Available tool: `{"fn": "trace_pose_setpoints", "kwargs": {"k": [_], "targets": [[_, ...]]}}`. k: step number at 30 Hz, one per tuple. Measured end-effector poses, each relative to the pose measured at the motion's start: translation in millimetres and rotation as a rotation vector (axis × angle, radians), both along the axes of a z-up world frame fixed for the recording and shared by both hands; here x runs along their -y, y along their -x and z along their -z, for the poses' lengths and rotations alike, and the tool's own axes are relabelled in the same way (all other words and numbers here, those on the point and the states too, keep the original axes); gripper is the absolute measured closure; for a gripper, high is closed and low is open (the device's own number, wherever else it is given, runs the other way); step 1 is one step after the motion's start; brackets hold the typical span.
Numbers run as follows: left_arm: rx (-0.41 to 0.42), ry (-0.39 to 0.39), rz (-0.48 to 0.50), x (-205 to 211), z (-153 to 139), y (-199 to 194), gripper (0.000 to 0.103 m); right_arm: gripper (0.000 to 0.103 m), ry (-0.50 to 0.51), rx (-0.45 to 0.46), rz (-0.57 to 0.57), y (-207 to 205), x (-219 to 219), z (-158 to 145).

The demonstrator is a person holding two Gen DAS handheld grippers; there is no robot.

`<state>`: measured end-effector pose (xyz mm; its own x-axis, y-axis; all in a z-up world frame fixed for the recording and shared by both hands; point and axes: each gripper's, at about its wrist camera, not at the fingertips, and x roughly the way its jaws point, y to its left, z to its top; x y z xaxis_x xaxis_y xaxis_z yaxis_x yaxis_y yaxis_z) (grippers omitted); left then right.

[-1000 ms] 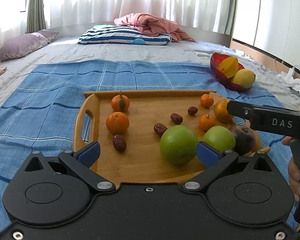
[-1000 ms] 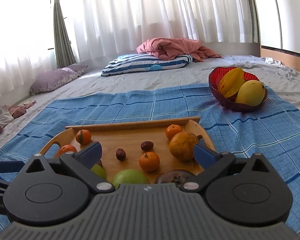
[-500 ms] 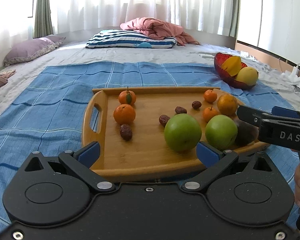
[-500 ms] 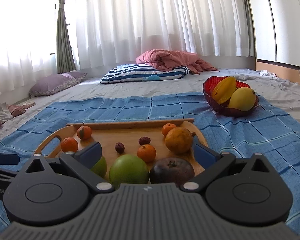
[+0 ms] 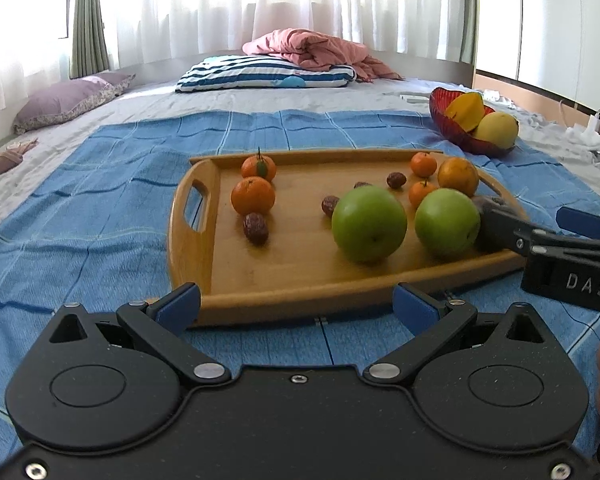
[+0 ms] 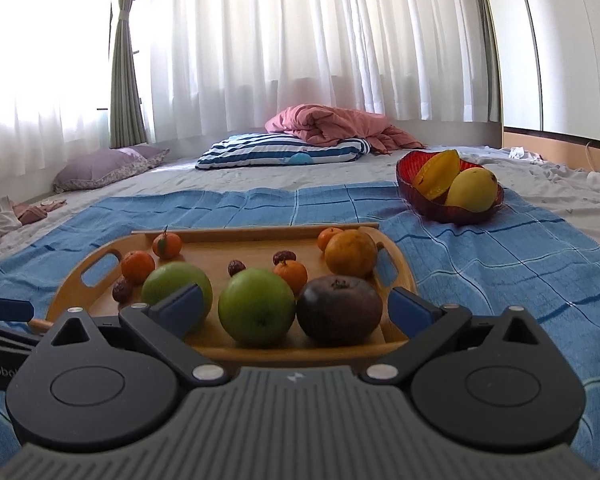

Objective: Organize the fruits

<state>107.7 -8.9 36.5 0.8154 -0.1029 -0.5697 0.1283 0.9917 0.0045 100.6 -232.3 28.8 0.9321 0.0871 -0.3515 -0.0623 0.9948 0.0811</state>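
A wooden tray [image 5: 300, 280] lies on a blue cloth. It holds two green apples [image 5: 369, 223] [image 5: 446, 223], several small oranges [image 5: 253, 195], several dark dates [image 5: 255, 227], a larger orange [image 6: 351, 253] and a dark purple fruit [image 6: 339, 307]. A red bowl [image 6: 452, 210] at the far right holds a starfruit and a mango. My left gripper [image 5: 296, 304] is open and empty, just short of the tray's near edge. My right gripper [image 6: 294, 308] is open and empty at the tray's near right corner, with an apple [image 6: 256, 307] and the purple fruit ahead of it.
The blue cloth [image 5: 100, 208] covers a grey bed. A striped pillow [image 5: 266, 74] with a pink blanket and a purple pillow [image 5: 70, 100] lie at the far end. The right gripper's body [image 5: 564, 256] shows at the tray's right side.
Both grippers have pulled back toward me and lowered. The tray now lies farther ahead in both views. Both stay open and empty.
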Motion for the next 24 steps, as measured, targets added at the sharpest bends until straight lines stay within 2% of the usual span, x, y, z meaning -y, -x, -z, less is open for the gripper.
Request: {"fn": "trace_pose_setpoints", "kwargs": {"k": [10, 15, 24], "targets": [[-0.012, -0.022, -0.018, -2, 21, 7, 0.000, 0.000, 0.019, -0.055, 0.002, 9, -3, 20], [-0.029, -0.018, -0.026, -3, 29, 7, 0.000, 0.000, 0.012, -0.066, 0.021, 11, 0, 22], [-0.038, -0.010, -0.033, -6, 37, 8, 0.000, 0.000, 0.058, -0.074, 0.010, 17, -7, 26]]}}
